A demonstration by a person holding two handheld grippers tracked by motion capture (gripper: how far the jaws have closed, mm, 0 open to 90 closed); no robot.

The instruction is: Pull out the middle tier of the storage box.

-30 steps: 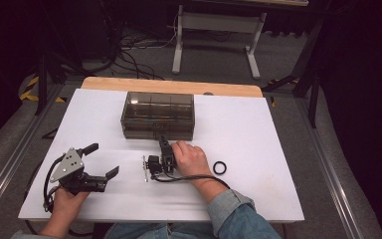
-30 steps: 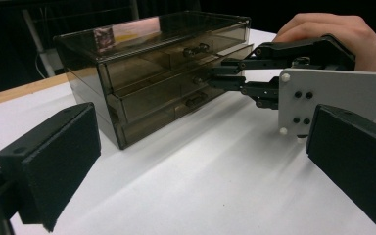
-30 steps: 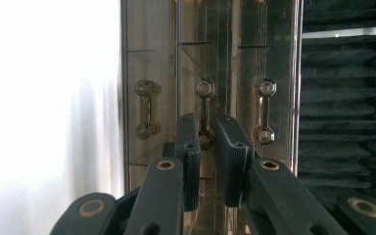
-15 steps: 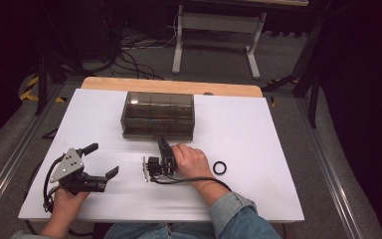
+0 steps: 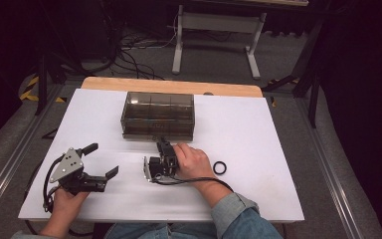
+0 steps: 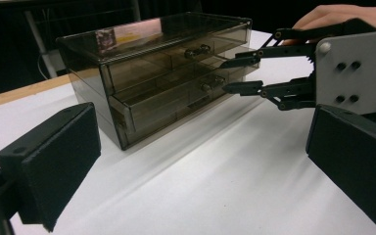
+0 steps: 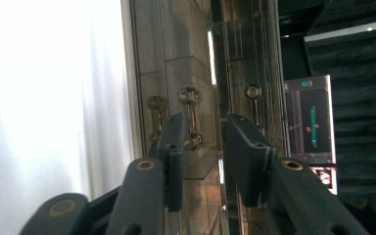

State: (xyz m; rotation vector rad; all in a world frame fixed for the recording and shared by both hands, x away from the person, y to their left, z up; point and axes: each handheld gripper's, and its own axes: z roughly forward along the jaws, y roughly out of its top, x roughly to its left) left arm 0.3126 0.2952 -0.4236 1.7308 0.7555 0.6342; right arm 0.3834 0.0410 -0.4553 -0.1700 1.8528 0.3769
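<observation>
A smoked plastic drawer box (image 5: pixel 157 115) stands near the far edge of the table (image 5: pixel 258 149), about midway along it, drawers facing the person. The right gripper (image 5: pixel 160 143) lies turned on its side at the box's front, tips at the drawer fronts; in the right gripper view its jaws stand a little apart and have just been opening, with nothing pressed between the pads (image 7: pixel 175 147). The lower drawer's handle (image 7: pixel 191 120) sits just beyond the tips, close to the gap, and another handle (image 6: pixel 196 50) shows on the drawer above. The left gripper (image 5: pixel 101 160) hovers near the front left corner, jaws wide apart and empty, pointing towards the box. A black ring (image 5: pixel 220 167) lies on the table to the right of the right hand (image 5: pixel 193 160), apart from it. The step in hand looks like lining up on the handle to pull a drawer. Next the right gripper would need to edge forward until the handle sits between the pads, close on it, then draw straight back towards the front edge; the left may have to steady the box so it doesn't slide.
</observation>
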